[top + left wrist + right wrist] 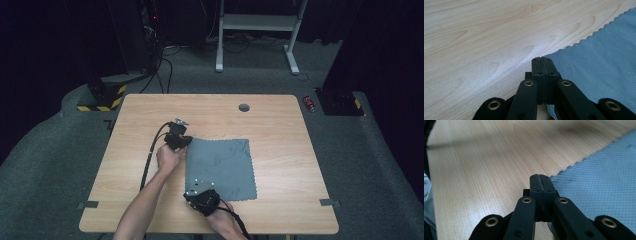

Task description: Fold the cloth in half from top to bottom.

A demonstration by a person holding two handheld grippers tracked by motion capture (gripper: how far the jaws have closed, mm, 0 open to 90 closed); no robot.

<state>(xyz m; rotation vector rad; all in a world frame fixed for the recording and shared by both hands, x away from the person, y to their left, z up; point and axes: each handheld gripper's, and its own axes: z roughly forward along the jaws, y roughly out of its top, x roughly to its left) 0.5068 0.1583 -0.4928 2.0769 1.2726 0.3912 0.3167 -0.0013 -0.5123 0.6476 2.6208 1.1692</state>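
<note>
Nearest, right gripper: right gripper (196, 191) sits at the near left corner of the cloth, held in the person's right hand (220, 218); its jaws are pressed together, and in the right gripper view (541, 178) the cloth's corner appears pinched between them.
Next, left gripper: left gripper (181, 143) sits at the far left corner, in the left hand (169, 159); its jaws are likewise closed, with the cloth edge seemingly caught between the tips in the left gripper view (541, 60).
Cloth, place: grey microfibre cloth (220, 167) lies spread flat near the middle of the wooden table (280, 150), slightly toward the near side, with mild wrinkles.
Cloth, edge: scalloped, pinked border (596, 32); waffle-like weave (604, 175).
Handling: probably very light, limp and soft; it will drape and sag once lifted, not hold shape. Not fragile, and the textured weave should give the pads fair grip.
Where to hold: the two left corners, as now, look right for lifting that edge and folding it over.
Farther: round cable hole (244, 107) in the tabletop beyond the cloth.
Farthest: white desk frame (257, 30) on the grey carpet.
</note>
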